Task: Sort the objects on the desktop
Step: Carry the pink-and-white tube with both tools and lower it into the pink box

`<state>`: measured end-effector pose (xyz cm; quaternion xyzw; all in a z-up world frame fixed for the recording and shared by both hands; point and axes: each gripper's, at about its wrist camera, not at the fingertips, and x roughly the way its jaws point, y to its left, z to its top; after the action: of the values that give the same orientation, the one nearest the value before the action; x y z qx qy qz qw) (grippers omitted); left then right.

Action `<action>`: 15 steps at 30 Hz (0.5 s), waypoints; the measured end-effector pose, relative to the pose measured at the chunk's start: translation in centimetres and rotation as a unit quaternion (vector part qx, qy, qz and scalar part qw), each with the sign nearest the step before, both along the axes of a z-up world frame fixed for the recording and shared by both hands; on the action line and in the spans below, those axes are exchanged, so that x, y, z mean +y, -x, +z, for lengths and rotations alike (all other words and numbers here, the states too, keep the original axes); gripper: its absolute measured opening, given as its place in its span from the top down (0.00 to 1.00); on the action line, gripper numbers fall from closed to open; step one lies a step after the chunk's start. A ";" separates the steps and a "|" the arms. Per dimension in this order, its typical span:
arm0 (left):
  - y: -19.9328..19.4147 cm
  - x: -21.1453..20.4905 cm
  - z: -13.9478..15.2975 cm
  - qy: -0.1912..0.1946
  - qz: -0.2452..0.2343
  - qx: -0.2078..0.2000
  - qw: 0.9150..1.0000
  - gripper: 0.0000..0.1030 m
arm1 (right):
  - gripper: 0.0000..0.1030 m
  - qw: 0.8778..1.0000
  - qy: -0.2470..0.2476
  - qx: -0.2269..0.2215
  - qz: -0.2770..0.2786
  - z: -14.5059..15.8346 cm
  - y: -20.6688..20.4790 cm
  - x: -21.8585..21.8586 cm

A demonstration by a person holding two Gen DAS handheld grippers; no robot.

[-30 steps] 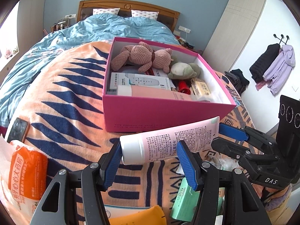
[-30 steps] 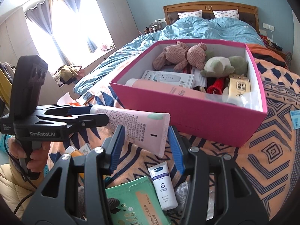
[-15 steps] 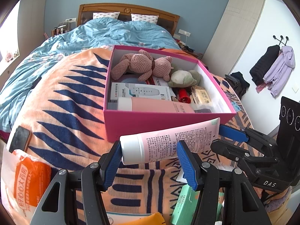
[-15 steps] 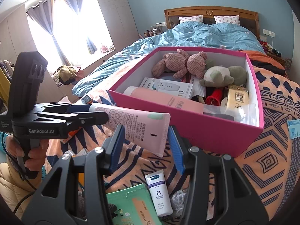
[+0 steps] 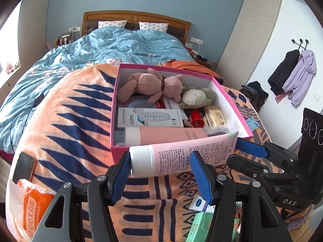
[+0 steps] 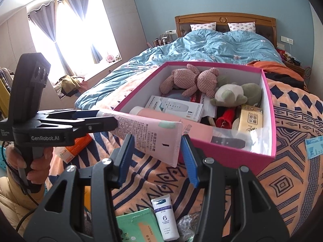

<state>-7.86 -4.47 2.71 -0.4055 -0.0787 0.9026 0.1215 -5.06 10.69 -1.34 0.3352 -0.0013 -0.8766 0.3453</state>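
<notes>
Pink tube — capped end clamped in left gripper, crimped end in right gripper — beside pink box.

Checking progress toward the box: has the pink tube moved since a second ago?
Yes. The pink tube, gripped by both tools, has risen: it was below the pink box's front wall, and now overlaps its top rim.

Glossy plastic tube — fuzzy cloth blanket
</notes>
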 end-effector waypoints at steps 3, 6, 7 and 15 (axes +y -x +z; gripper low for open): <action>0.5 0.0 0.2 0.002 0.001 0.002 1.000 0.42 | 0.51 1.000 0.000 0.002 -0.001 0.1 0.3 -0.1; 1.0 0.1 0.3 0.006 0.002 0.004 1.000 0.42 | 0.51 1.000 0.000 0.002 -0.003 0.1 0.9 -0.2; 1.2 0.1 0.4 0.007 0.002 0.005 1.000 0.42 | 0.51 1.000 0.000 0.002 -0.003 0.1 1.1 -0.2; 2.5 0.2 0.6 0.012 0.004 0.012 1.000 0.42 | 0.51 1.000 0.000 -0.001 -0.009 0.0 2.4 -0.3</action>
<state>-10.32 -4.29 3.35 -0.3957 -0.0682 0.9087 0.1139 -7.47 10.40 -1.30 0.3359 -0.0042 -0.8794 0.3375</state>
